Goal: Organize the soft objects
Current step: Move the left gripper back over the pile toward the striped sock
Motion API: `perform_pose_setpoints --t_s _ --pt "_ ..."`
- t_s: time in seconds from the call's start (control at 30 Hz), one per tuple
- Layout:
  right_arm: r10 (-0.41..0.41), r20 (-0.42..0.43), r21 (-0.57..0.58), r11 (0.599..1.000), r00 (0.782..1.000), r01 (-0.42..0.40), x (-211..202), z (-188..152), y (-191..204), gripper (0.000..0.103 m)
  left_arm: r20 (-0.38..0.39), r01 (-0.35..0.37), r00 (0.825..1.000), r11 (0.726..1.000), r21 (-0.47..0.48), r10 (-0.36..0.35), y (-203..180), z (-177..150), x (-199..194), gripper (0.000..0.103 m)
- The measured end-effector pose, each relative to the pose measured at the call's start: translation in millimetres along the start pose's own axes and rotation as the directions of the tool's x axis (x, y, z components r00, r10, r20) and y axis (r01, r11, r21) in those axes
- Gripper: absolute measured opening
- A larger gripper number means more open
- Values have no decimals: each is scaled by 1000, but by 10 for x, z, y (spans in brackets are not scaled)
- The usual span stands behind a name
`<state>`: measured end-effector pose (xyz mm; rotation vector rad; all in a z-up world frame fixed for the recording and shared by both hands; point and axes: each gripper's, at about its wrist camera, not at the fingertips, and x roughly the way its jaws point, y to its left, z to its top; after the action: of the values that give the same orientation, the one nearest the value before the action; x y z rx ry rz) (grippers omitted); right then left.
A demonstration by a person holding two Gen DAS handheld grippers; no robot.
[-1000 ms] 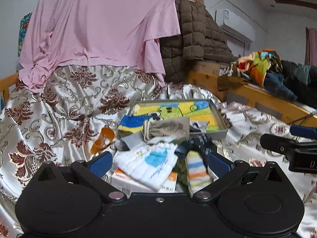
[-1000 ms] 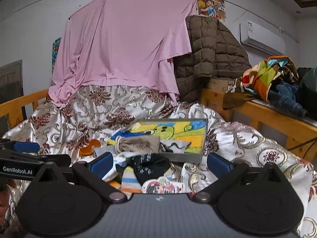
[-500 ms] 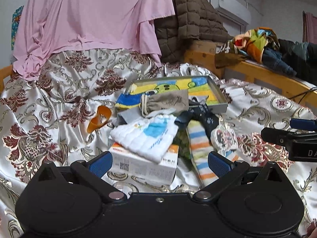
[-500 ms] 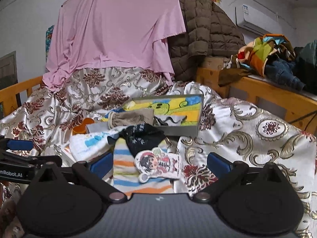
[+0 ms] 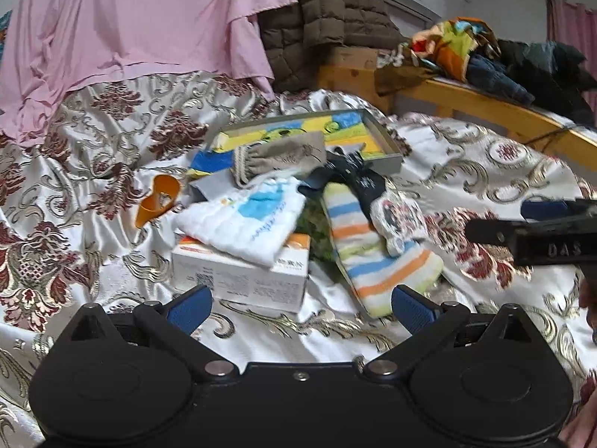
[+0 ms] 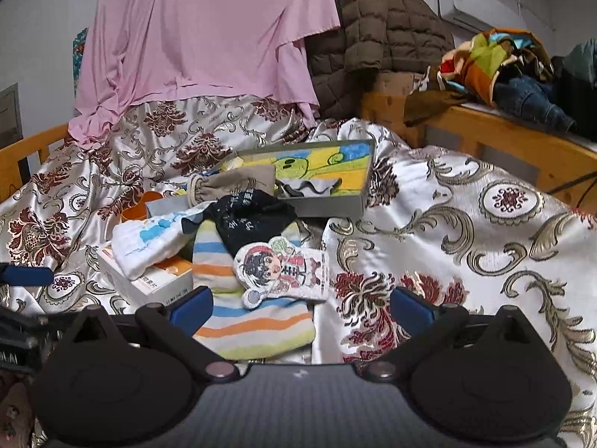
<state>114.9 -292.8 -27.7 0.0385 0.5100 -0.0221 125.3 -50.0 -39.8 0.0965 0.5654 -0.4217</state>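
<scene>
Soft objects lie in one heap at centre frame of both views, on a satin bedspread [image 5: 466, 156] with a floral pattern. Counted left to right in the left wrist view:

One orange plastic scoop-like item [image 5: 158, 201] lies on the cover at centre left, apart from the heap.

One white cardboard box [image 5: 242, 276] sits at lower centre. One white folded cloth [image 5: 242, 220] with a blue print rests on its top.

One beige drawstring pouch [image 5: 280, 158] lies above the cloth, overlapping the near rim of one shallow grey tray [image 5: 388, 149] with a cartoon-printed base.

One dark navy sock [image 5: 358, 181] lies just right of the pouch, on the upper end of one striped sock [image 5: 373, 257]. One cartoon-figure patch [image 5: 401, 220] rests on the striped sock, touching the navy one.

Left gripper [image 5: 300, 304]: at bottom centre, jaws spread wide, nothing between them. Its blue pads [image 5: 188, 306] stand just short of the box and the striped sock's lower end.

Right gripper [image 6: 300, 304]: jaws likewise wide apart and empty; the striped sock's lower end lies between its pads in the right wrist view, contact not discernible. In the left wrist view it enters as a black bar at the right edge.

Background, upper frame: one pink sheet [image 5: 141, 18] at left, one brown quilted jacket [image 5: 324, 15] at centre, one wall air conditioner [image 6: 481, 3] at upper right, one pile of mixed clothing [image 5: 496, 59] on a wooden rail [image 5: 485, 108].
</scene>
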Motion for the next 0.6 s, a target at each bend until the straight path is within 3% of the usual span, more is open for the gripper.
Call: perform_pose_setpoints --t_s 0.33,0.6 --pt "-16 -59 -14 1000 998 15 128 -61 -14 103 -65 68 996 997 27 -66 -122 -124 182 102" --pt "24 -96 -49 998 995 -28 292 -18 -82 103 -149 182 974 982 47 -173 -239 -198 421 102"
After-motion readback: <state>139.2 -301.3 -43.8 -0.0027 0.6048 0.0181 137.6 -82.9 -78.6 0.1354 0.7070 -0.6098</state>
